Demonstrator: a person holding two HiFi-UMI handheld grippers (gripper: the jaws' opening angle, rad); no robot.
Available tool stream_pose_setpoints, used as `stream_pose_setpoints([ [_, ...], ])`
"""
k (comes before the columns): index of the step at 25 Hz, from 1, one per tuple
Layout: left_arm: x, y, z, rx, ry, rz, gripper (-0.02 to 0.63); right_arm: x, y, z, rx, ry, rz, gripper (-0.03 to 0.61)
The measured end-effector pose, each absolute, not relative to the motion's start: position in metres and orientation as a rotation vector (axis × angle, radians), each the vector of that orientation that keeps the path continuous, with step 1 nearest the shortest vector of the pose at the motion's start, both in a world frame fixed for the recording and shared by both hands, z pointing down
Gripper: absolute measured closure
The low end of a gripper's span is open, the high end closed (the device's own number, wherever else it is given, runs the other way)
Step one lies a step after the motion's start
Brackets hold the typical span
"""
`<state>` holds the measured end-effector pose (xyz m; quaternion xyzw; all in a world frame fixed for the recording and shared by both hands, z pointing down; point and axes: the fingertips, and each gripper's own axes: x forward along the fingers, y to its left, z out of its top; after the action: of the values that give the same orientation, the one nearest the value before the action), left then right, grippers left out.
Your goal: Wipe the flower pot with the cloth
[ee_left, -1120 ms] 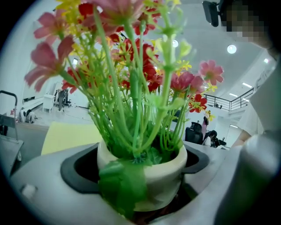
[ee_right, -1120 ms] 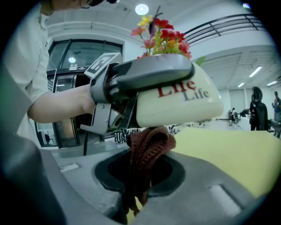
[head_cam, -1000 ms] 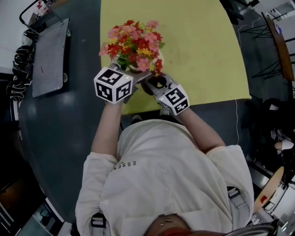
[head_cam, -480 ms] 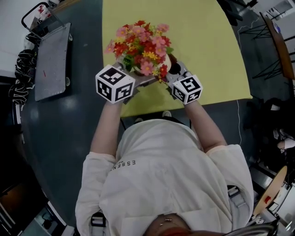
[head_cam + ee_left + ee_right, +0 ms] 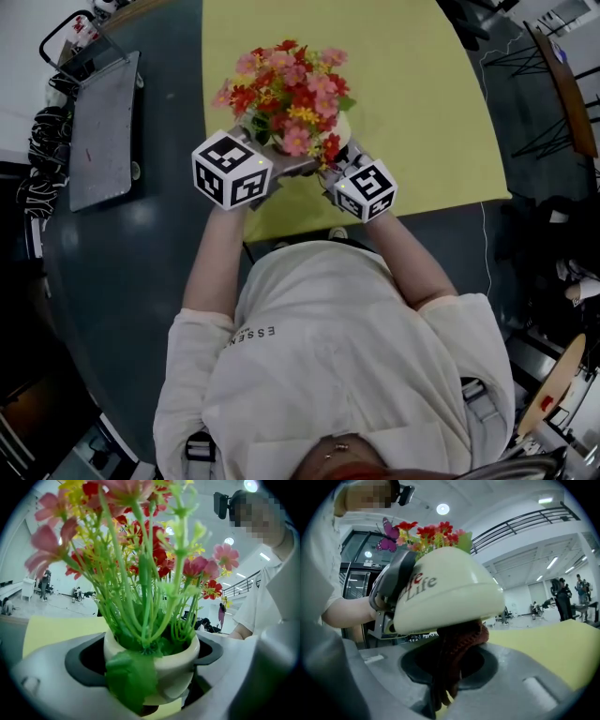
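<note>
1. We look down on a person in a pale shirt [image 5: 328, 356], who stands at a dark surface [image 5: 122, 272] partly covered by a yellow mat [image 5: 422, 94].
2. The flower pot [image 5: 178, 660] is cream and round, and it is filled with red, pink and yellow flowers [image 5: 286, 89]. It sits over the near edge of the mat, between the two grippers. We cannot tell whether it touches the mat.
3. The left gripper [image 5: 147, 663] has its fingers [image 5: 47, 681] closed on the pot, one on each side of its body. A green leaf [image 5: 131, 679] hangs down over the side of the pot that faces this gripper.
4. The right gripper [image 5: 450, 667] has its fingers [image 5: 525, 681] shut on the cloth [image 5: 459, 644], a dark red knitted bunch.
5. The top of the cloth touches the underside of the pot. In the right gripper view, the pot's side carries the word "Life".
6. A flat grey tray [image 5: 98, 127] lies well apart from the pot, at the left of the dark surface.
</note>
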<state>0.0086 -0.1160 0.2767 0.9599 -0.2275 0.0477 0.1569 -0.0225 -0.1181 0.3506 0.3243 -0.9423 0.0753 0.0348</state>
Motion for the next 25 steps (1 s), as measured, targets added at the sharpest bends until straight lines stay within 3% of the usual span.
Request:
stream_pose_setpoints([
  [7, -0.007, -0.126, 0.284, 2.722, -0.679, 0.107, 0.057, -0.051, -0.098, 0.359, 0.78, -2.954, 0.248, 0.517],
  [17, -0.011, -0.143, 0.309, 2.701, -0.758, 0.167, 0.057, -0.036, -0.073, 0.38, 0.529, -2.977, 0.369, 0.517],
  [25, -0.023, -0.145, 0.338, 2.744, -0.762, 0.176, 0.057, 0.027, -0.117, 0.421, 0.929, -2.71, 0.317, 0.517],
])
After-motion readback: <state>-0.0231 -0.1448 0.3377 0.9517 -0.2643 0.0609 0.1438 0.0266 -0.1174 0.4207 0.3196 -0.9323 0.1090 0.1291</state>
